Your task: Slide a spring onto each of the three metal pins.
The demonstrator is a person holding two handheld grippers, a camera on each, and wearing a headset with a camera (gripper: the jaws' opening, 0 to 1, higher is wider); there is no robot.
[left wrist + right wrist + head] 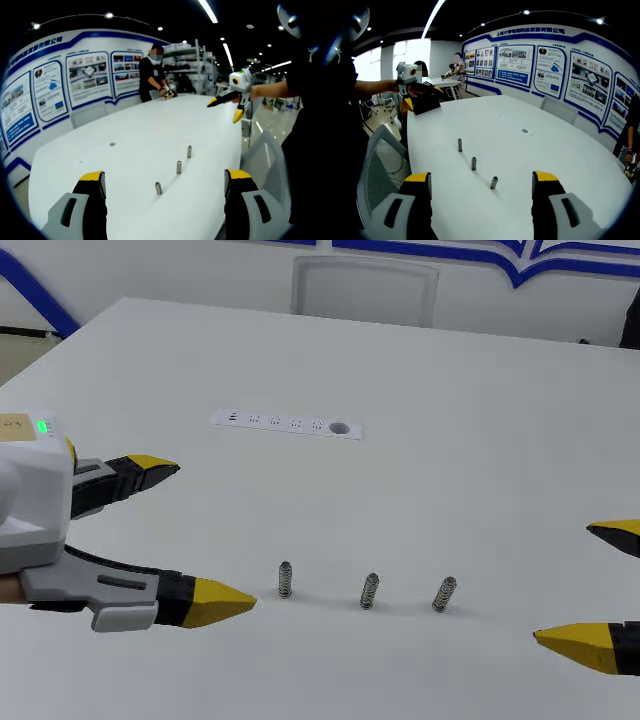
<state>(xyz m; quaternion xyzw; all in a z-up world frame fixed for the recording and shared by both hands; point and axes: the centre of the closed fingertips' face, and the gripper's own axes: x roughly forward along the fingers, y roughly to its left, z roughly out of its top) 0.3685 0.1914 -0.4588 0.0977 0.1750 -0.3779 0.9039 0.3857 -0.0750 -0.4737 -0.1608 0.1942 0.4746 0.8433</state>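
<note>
Left gripper point(212, 533) nearest me at the near left of the counter point(450, 380), jaws spread wide and holding nothing.
I see my right gripper point(563, 583) at the right edge of the head view, its jaws also wide apart and empty. Between the two, well apart from both, three metal pins stand in a row on the white counter: the left pin point(285, 566), the middle pin point(372, 579) and the right pin point(449, 583). Each has a spring point(285, 585) coiled round its shaft. The left and middle ones stand upright, while the right one leans to the right. Beyond the row a socket strip point(287, 424) lies flush in the counter top, and a grey chair point(365, 290) stands at the far edge.
</note>
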